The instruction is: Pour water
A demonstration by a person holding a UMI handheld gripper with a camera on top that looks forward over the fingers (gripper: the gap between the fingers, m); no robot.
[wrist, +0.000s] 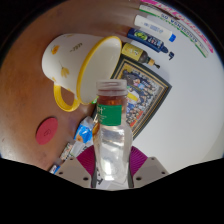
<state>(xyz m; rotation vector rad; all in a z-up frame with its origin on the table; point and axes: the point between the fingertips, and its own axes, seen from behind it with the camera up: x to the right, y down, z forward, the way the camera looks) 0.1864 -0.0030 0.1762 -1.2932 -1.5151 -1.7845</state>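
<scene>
**Bottle in the tongs, mug waiting: the pour has yet to begin**

The tongs (pixel 113 172) grip a small clear plastic bottle (pixel 113 140), both purple pads (pixel 88 161) pressing its lower sides, and hold it upright above the bench (pixel 30 70). The bottle carries a green label around its middle and a reddish cap (pixel 112 89), which appears to be in place on its neck. Whether it holds water cannot be read through the plastic.

Beyond the bottle, at about 11 o'clock from it, stands the white mug (pixel 78 60) with a yellow handle and a yellow inner rim, its mouth open toward the camera. It looks empty, though its bottom is not fully visible. At 1 o'clock from the bottle lies a framed picture (pixel 143 88) with a dark patterned border, flat on the bench. Farther off at 1 o'clock is a scatter of tubes and markers (pixel 165 28). At 9 o'clock from the bottle rests a pink round lid or disc (pixel 47 130), and just beside the bottle, at about 8 o'clock, sits a small blue-and-white wrapper (pixel 82 135).

By this evidence, the pickup is done and the task stands at an early stage. Left to do: bring the bottle's neck over the mug and tip it. The cap, if truly on, would block any flow.
</scene>
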